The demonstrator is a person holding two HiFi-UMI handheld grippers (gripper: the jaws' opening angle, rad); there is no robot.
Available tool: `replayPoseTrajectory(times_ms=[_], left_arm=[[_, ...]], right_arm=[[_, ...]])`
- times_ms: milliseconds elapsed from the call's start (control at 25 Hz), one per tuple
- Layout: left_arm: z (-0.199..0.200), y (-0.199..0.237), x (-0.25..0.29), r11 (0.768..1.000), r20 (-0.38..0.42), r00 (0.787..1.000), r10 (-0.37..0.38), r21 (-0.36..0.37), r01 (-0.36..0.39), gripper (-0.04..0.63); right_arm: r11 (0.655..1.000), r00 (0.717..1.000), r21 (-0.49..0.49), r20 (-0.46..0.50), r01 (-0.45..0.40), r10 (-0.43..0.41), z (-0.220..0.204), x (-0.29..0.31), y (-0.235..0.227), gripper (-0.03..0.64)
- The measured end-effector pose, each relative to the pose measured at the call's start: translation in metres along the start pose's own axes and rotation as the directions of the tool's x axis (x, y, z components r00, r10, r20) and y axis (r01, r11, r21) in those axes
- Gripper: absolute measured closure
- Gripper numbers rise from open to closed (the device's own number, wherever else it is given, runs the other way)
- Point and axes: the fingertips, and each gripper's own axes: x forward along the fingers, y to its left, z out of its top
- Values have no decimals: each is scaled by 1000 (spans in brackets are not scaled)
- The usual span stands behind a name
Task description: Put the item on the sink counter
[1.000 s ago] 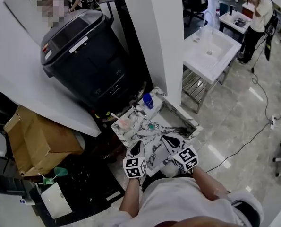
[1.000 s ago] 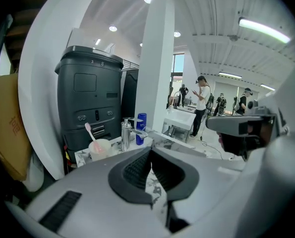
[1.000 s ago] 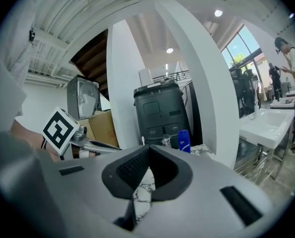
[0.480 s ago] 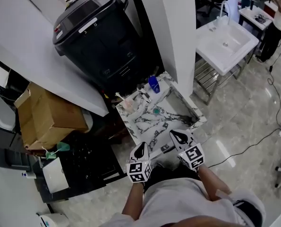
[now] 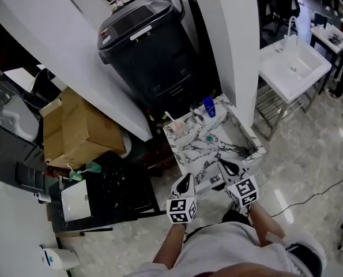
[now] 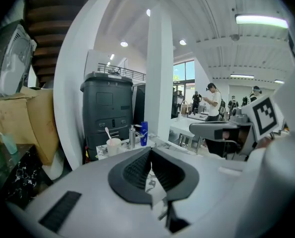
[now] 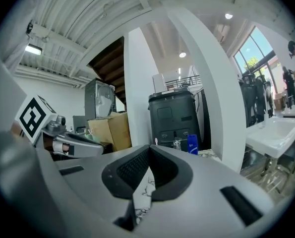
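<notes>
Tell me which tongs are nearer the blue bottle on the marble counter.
Right. In the head view the right tongs sit directly below the blue bottle; the left tongs lie lower and further left, farther from it.

Black bin [image 5: 151, 45] by white pillar [image 5: 229, 39]; cardboard box [image 5: 82, 131], apparently open, leftward.

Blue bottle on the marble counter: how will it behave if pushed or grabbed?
The blue bottle stands upright, tall and narrow, so a high push would probably tip it. It looks like smooth rigid plastic: likely stiff, maybe slippery. Contents unseen, so weight is unclear.
</notes>
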Motion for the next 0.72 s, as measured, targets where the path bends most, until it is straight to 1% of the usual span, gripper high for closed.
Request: replayPoseTrajectory(times_ms=[160, 280, 480, 600, 720], left_arm=[[8, 8, -38, 997, 61, 996, 70, -32, -68, 584], [8, 11, -72, 992, 98, 988, 119, -54, -114, 584], [19, 11, -128, 978, 186, 961, 202, -78, -191, 584], [29, 0, -155, 972, 242, 943, 227, -113, -205, 584], [36, -17, -173, 969, 271, 934, 231, -150, -196, 584]], right_arm=[[999, 999, -26, 20, -27, 27, 17, -1, 29, 612], [998, 999, -44, 36, -35, 37, 29, -13, 55, 612], [991, 998, -130, 69, 9, 0, 53, -53, 85, 612], [977, 997, -210, 76, 22, -6, 67, -83, 104, 612], [972, 997, -233, 78, 41, -23, 78, -109, 114, 612]])
